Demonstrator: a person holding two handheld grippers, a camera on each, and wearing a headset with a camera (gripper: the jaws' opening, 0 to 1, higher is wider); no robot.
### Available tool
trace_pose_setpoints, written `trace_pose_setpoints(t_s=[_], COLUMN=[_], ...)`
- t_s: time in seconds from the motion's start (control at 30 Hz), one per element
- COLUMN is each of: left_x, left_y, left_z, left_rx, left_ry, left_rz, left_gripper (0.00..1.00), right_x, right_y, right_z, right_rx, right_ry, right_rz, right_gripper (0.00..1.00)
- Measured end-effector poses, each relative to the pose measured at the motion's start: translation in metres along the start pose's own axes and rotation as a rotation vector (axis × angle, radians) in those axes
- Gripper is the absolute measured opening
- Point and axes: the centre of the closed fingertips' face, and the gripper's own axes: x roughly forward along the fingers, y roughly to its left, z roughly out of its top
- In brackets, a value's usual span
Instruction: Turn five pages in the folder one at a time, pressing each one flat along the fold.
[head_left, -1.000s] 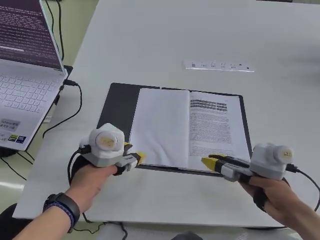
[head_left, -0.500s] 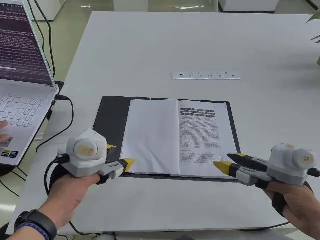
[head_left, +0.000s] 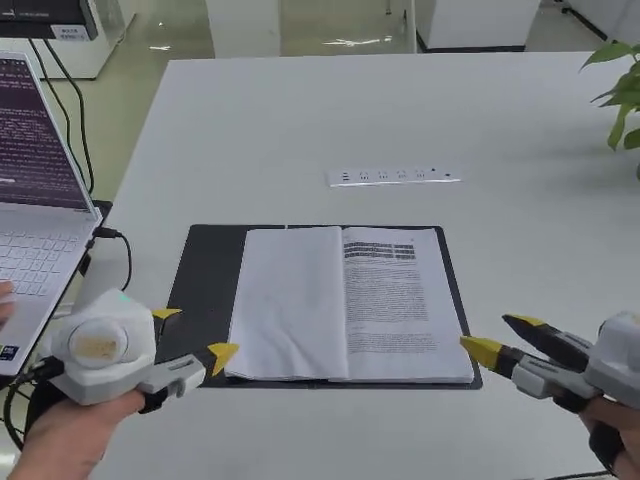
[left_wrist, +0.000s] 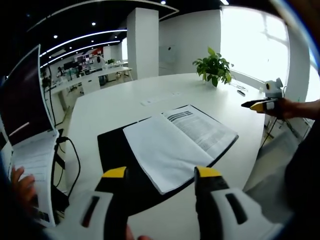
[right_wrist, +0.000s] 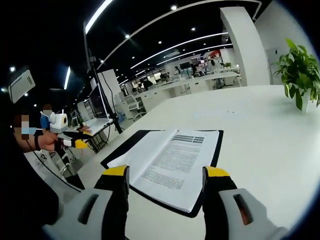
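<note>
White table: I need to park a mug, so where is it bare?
Bare: the wide stretch beyond the white power strip, and the side between the open black folder and the green potted plant. Crowded: the left edge, with the silver laptop, and the near edge, where the left gripper and right gripper hover.

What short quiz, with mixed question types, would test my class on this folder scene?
1. True or false: the left gripper and the right gripper are both open and hold nothing.
2. In the head view, which page of the open folder bears printed text? A the left page; B the right page; C both.
3. Fill in: on the table, left of the folder in the head view, stands an open ____.
Key: 1 true; 2 B; 3 laptop.
</note>
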Motion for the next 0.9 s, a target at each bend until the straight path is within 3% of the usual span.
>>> trace_pose_setpoints(t_s=[0.2,0.33,0.67,0.9], left_x=[-0.016,-0.022,-0.025,-0.023], left_y=[0.008,0.012,0.011,0.008], left_z=[0.004,0.003,0.001,0.001], left_rx=[-0.035,-0.045,-0.051,-0.050], left_ry=[-0.030,-0.038,-0.036,-0.038], left_rz=[0.022,0.045,0.056,0.050], left_gripper=[0.63,0.64,0.66,0.66], right_x=[-0.011,-0.013,-0.008,-0.008], right_y=[-0.003,0.000,0.012,0.011], right_z=[0.000,-0.004,-0.015,-0.011], right_rx=[0.016,0.019,-0.002,0.001], right_ry=[-0.007,-0.003,0.043,0.032], right_rz=[-0.019,-0.024,-0.006,-0.009], right_gripper=[0.62,0.64,0.67,0.68])
